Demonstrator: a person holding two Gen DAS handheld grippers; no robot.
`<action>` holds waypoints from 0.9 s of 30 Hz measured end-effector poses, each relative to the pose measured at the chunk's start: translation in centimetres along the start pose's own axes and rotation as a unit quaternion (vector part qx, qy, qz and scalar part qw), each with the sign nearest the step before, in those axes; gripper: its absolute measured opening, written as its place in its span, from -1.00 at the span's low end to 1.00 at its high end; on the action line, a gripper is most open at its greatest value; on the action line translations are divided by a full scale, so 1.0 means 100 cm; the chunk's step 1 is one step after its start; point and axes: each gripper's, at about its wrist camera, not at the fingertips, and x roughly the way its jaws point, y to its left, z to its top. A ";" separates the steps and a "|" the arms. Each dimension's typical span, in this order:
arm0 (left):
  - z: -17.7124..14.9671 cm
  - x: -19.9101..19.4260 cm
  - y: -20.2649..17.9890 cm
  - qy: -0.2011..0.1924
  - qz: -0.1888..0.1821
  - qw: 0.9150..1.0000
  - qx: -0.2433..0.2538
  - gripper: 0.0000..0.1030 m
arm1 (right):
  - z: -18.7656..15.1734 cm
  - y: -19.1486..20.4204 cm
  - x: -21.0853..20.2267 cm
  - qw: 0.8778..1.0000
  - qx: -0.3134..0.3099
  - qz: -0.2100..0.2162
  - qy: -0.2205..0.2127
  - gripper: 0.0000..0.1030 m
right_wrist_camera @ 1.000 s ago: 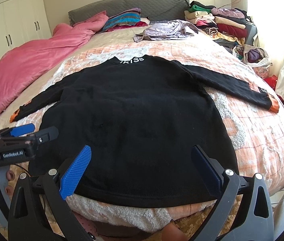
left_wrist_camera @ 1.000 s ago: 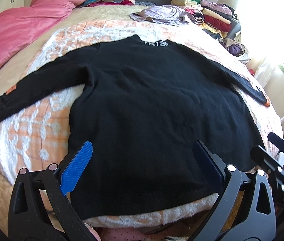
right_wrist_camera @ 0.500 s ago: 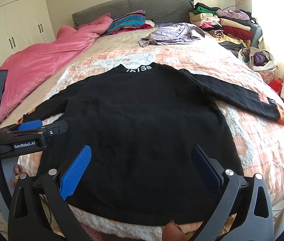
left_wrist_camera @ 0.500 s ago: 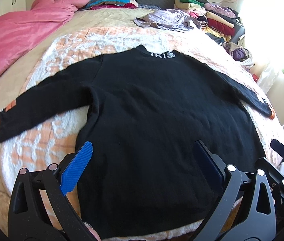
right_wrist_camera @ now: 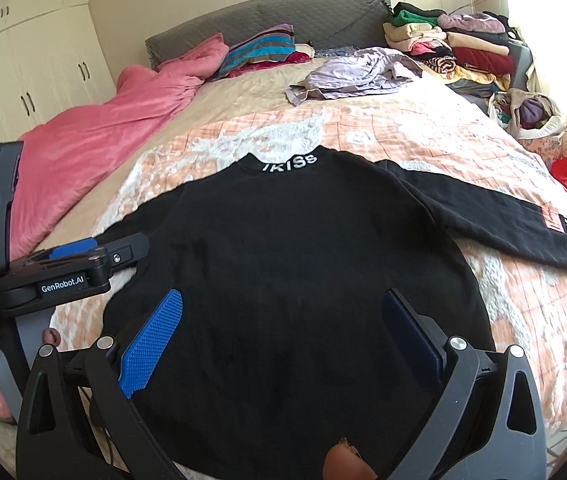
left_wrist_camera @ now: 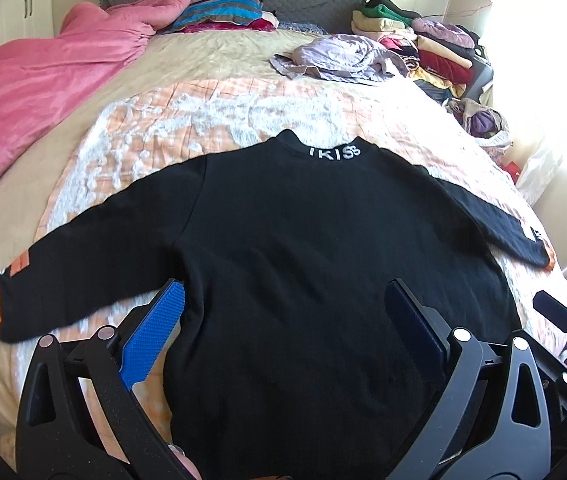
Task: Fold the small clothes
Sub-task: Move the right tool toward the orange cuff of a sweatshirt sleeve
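Black sweater (left_wrist_camera: 315, 264) spread flat on the quilt (left_wrist_camera: 211, 116), collar away, sleeves out to both sides. Left gripper (left_wrist_camera: 283, 324) spread wide above the hem, grasping nothing. Right gripper (right_wrist_camera: 279, 328) likewise released, hovering over the lower body. Pink duvet (left_wrist_camera: 39, 80) far left.
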 end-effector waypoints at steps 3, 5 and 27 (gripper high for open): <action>0.009 0.007 0.001 0.001 0.000 1.000 -0.004 0.82 | 0.013 -0.004 0.005 1.000 0.013 0.012 -0.003 0.92; 0.015 0.009 0.001 0.000 0.001 1.000 -0.003 0.82 | 0.021 -0.007 0.008 1.000 0.016 0.010 -0.008 0.92; 0.075 0.077 -0.013 0.026 -0.016 0.999 0.018 0.82 | 0.108 -0.090 0.044 0.991 0.103 -0.066 -0.050 0.92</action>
